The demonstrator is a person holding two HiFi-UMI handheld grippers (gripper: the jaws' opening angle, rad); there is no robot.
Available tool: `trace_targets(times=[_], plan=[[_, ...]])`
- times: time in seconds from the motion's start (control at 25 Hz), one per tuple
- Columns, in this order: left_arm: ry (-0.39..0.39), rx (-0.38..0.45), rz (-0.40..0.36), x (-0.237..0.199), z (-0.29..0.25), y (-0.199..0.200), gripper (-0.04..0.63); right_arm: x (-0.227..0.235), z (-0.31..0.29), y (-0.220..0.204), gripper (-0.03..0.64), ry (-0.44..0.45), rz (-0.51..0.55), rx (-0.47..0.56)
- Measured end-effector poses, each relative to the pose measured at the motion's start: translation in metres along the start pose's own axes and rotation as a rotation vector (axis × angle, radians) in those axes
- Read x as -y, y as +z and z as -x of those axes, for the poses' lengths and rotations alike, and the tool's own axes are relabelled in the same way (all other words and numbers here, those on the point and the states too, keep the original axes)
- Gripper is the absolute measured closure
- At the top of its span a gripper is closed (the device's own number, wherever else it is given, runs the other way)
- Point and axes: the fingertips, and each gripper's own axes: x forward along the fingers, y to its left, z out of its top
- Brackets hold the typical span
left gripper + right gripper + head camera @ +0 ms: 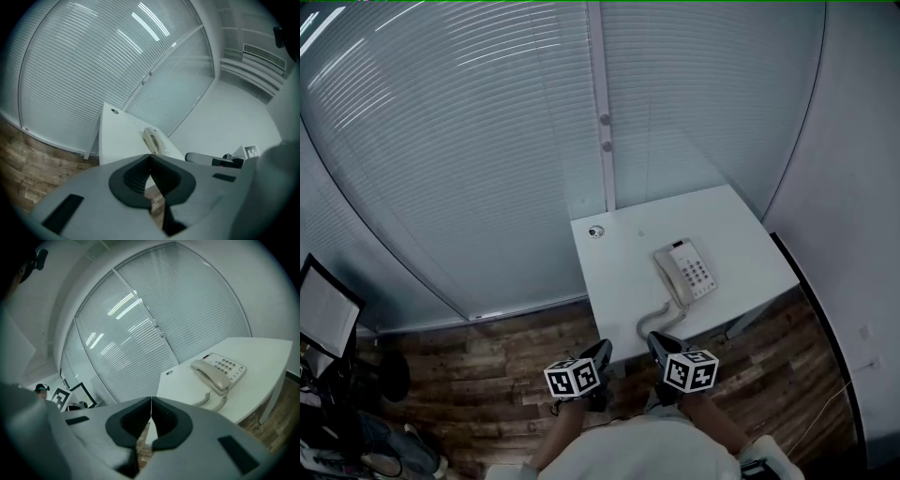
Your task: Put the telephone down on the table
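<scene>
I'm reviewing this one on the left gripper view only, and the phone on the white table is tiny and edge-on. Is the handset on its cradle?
Observer: Yes. In the head view the handset lies along the telephone, left of the keypad.
Operator: Is the right gripper carrying anything? I only see its body.
Observer: No. The right gripper is shut, with nothing between its jaws.
Operator: Where is the cord? My own gripper blocks that part.
Observer: The coiled cord loops from the handset's near end to the table's front edge, close to the right gripper.
</scene>
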Motion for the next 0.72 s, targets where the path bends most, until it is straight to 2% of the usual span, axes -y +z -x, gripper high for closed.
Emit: trace_targets(times=[0.72], plan=[[0.01, 0.027, 0.005, -0.015, 0.066, -0.039, 0.574, -0.048, 0.027, -0.054, 0.594, 0.047, 0.02, 0.006]])
